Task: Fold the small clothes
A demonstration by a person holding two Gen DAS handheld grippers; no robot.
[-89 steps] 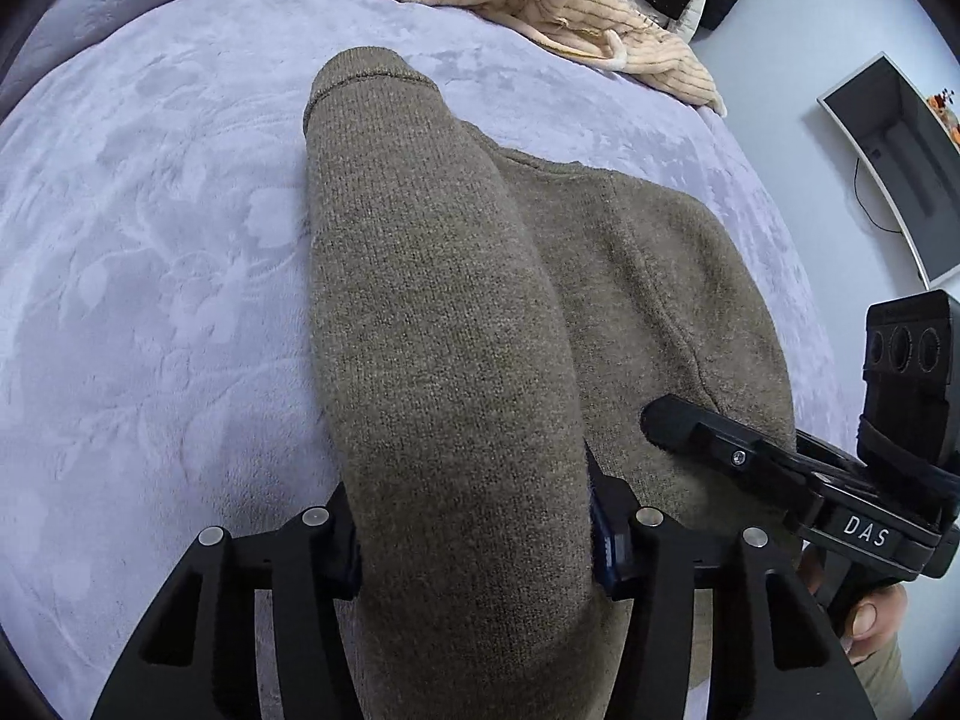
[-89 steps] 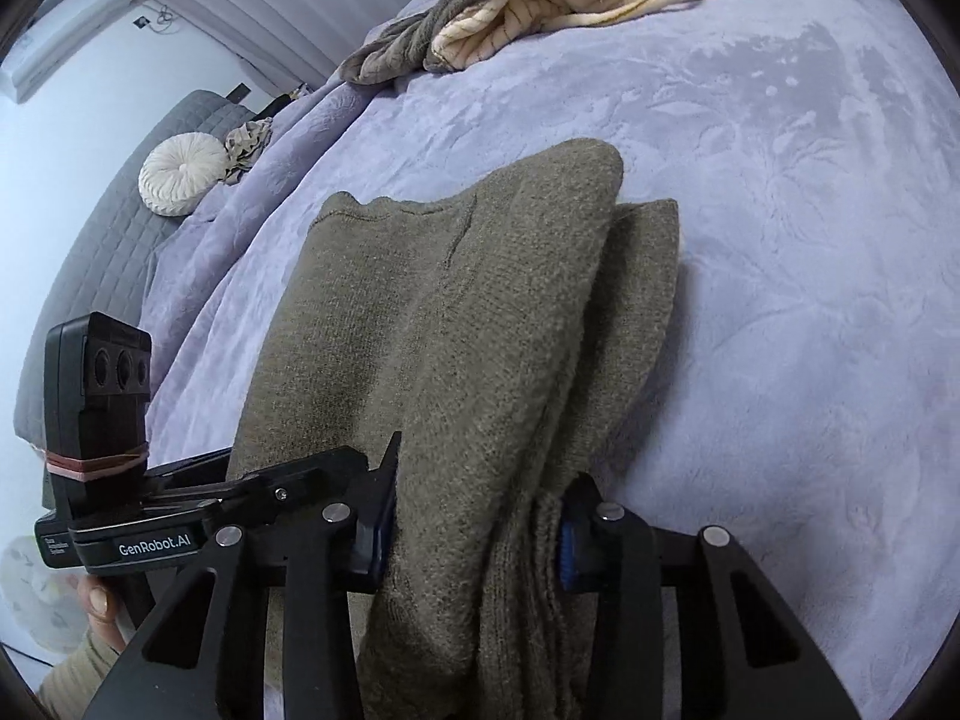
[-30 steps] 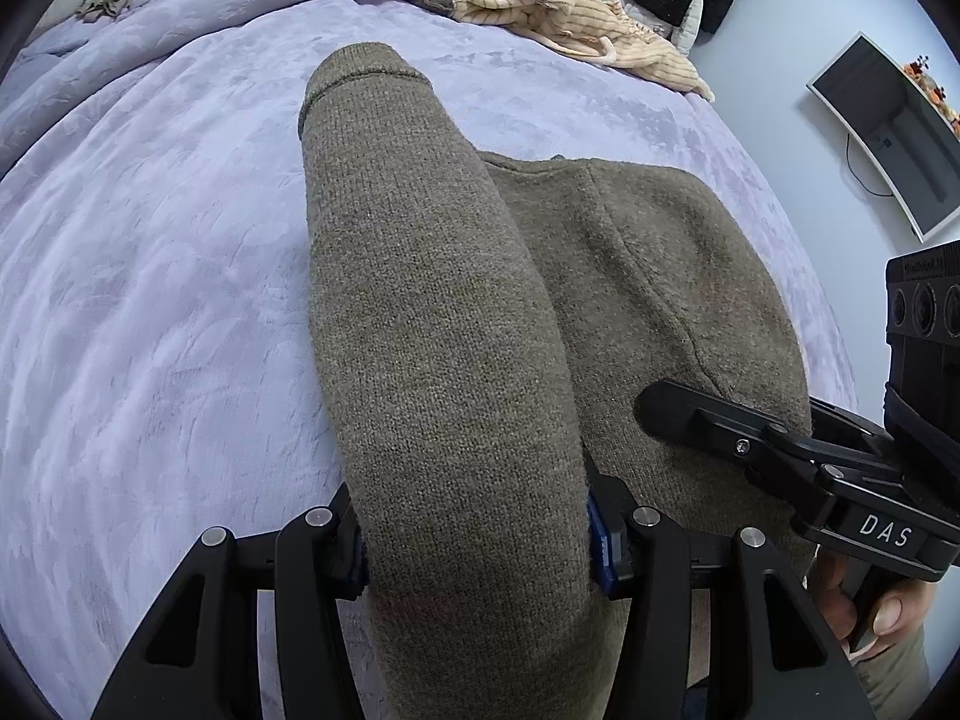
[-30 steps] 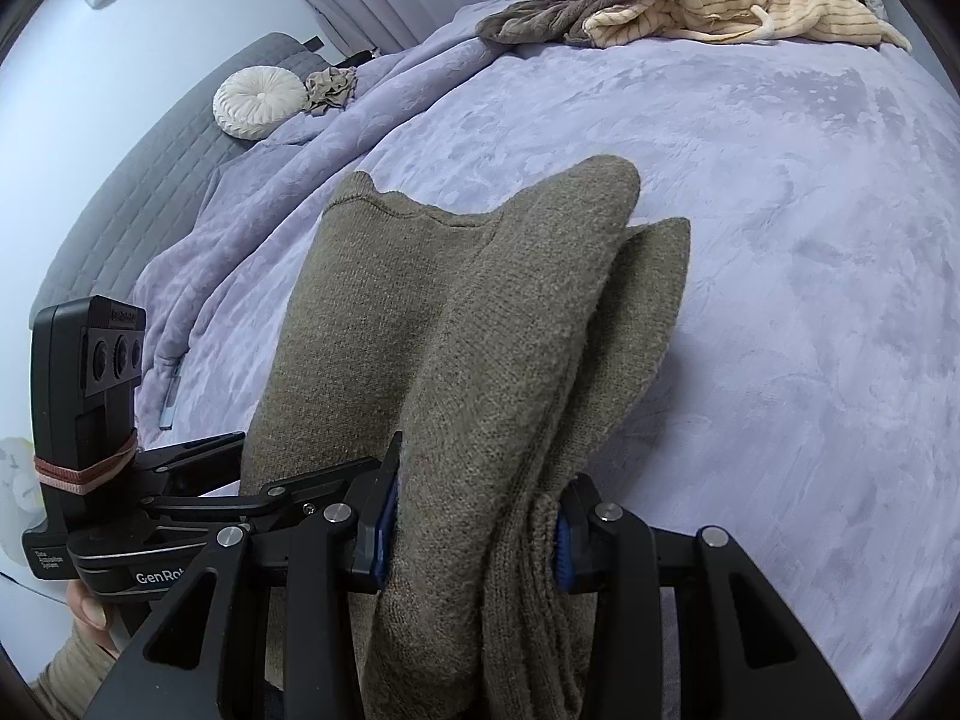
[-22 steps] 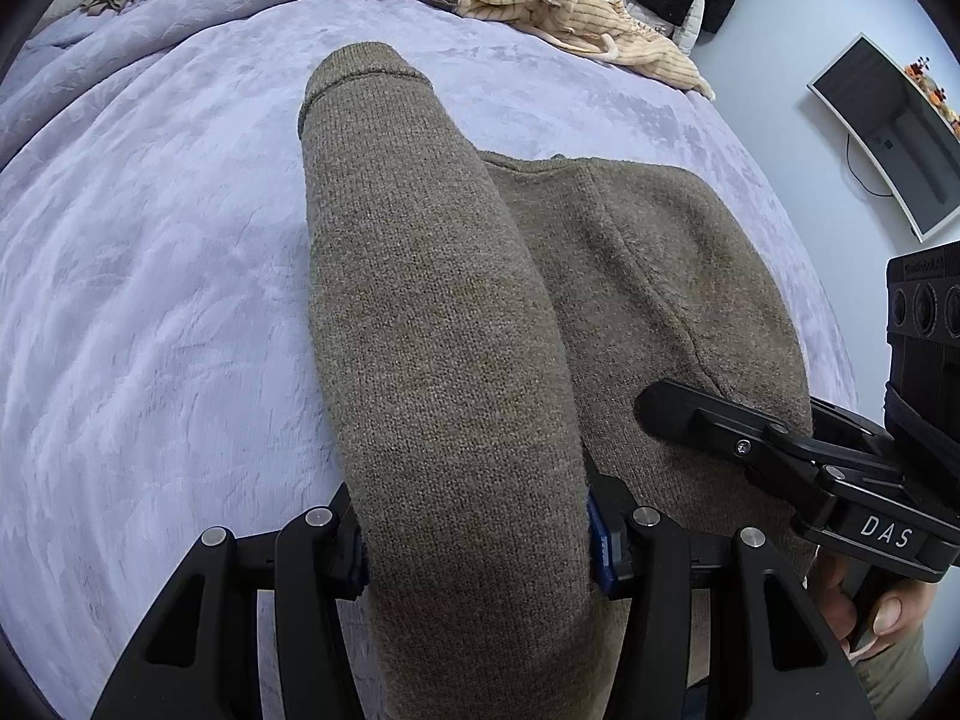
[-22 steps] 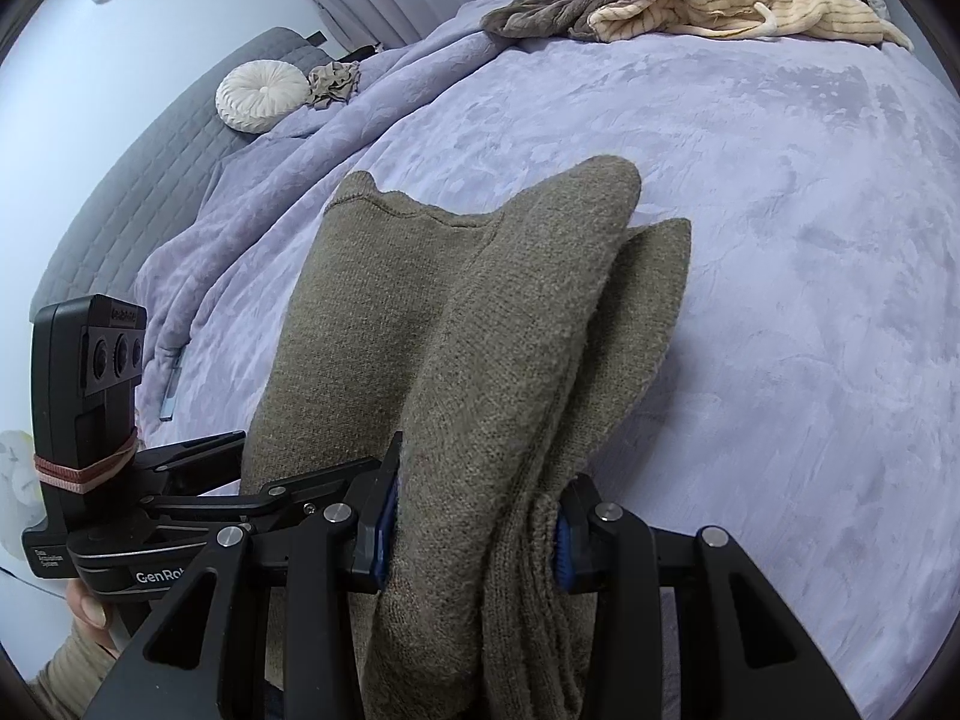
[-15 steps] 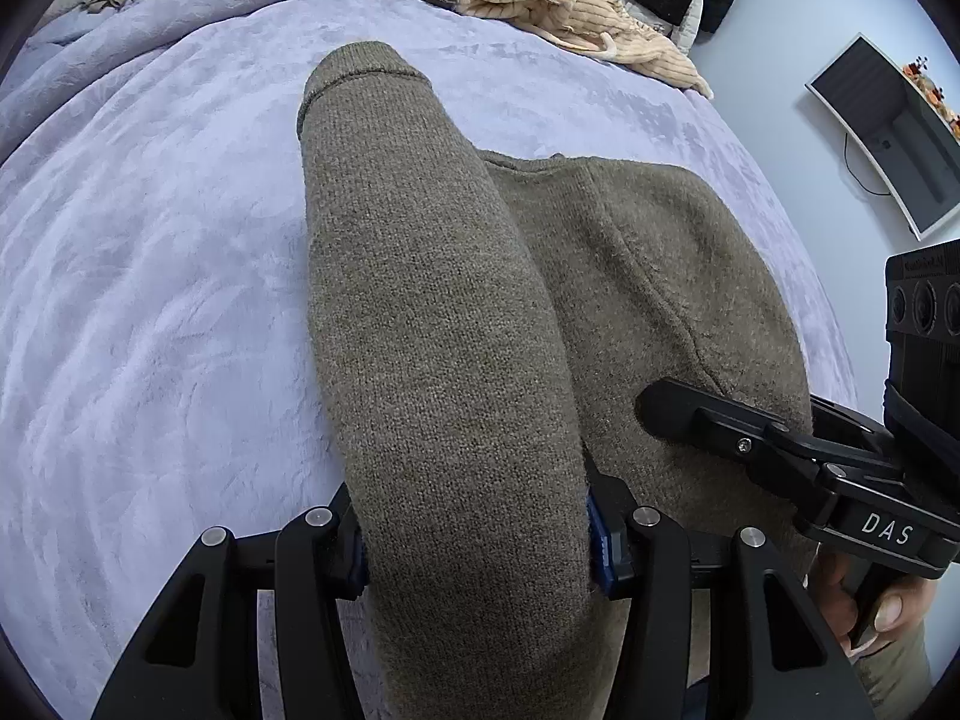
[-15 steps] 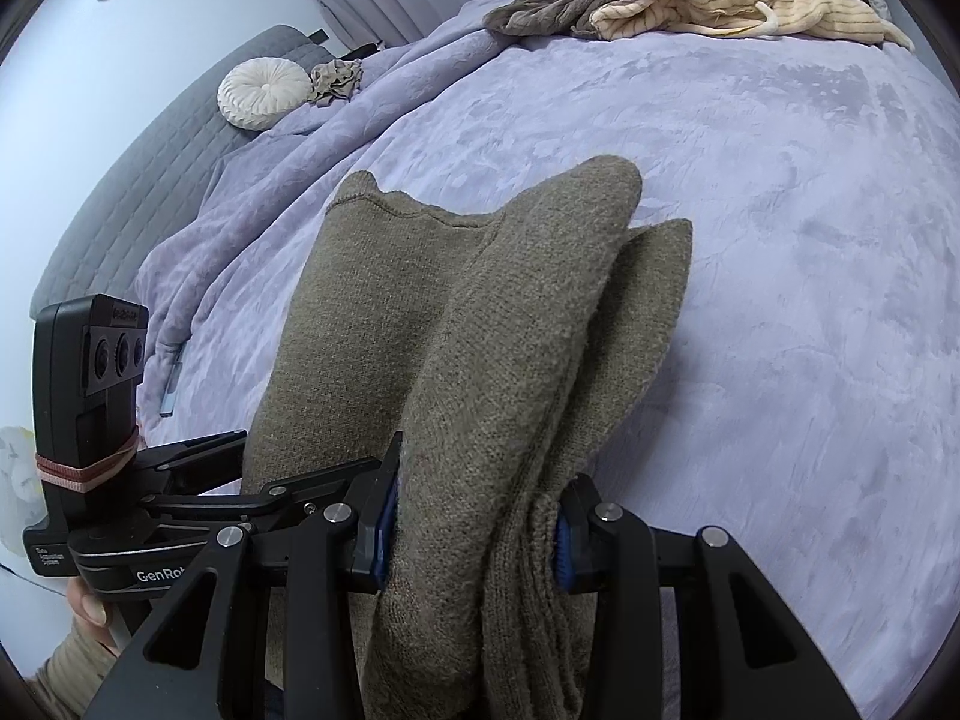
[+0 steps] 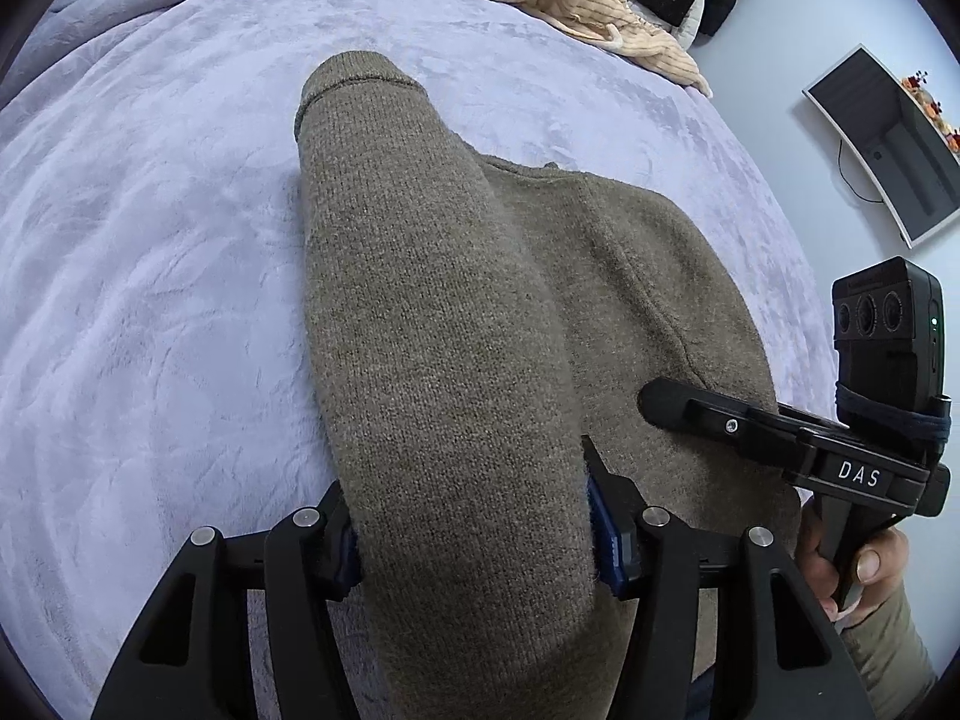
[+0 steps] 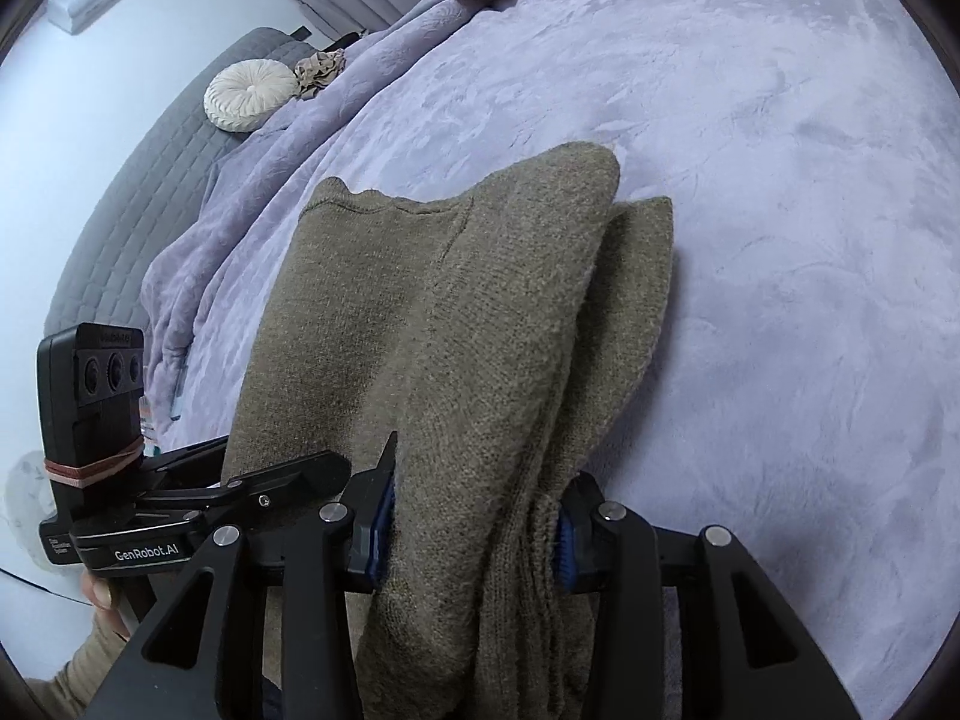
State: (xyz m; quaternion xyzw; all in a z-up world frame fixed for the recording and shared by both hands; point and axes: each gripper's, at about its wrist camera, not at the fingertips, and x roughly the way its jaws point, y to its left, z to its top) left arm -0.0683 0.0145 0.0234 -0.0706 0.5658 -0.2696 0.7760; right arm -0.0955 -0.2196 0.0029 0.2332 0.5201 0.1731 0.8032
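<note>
The olive-brown knit sweater (image 9: 456, 396) lies on the lavender bedspread (image 9: 150, 300), filling the centre and lower part of both wrist views. Each gripper takes one near corner of the garment, so the fabric spans between the two tools and can be laid down as one panel.

The left gripper (image 9: 474, 531) has the folded sleeve between its blue pads. Its jaws are opening, about half spread, with the knit still filling the gap. The right gripper (image 10: 474, 531) has a bunched stack of layers between its pads. Its jaws are also opening, somewhat narrower, with fabric still touching both pads. This reads as the release stage of a fold, with the garment judged to rest on the bed.

The sweater's long axis runs from the bottom edge of each frame toward the upper centre. In the left view the sleeve cuff (image 9: 354, 75) points to the top of the frame, toward the striped cream garment (image 9: 576, 0) lying well apart at the far edge of the bed.
</note>
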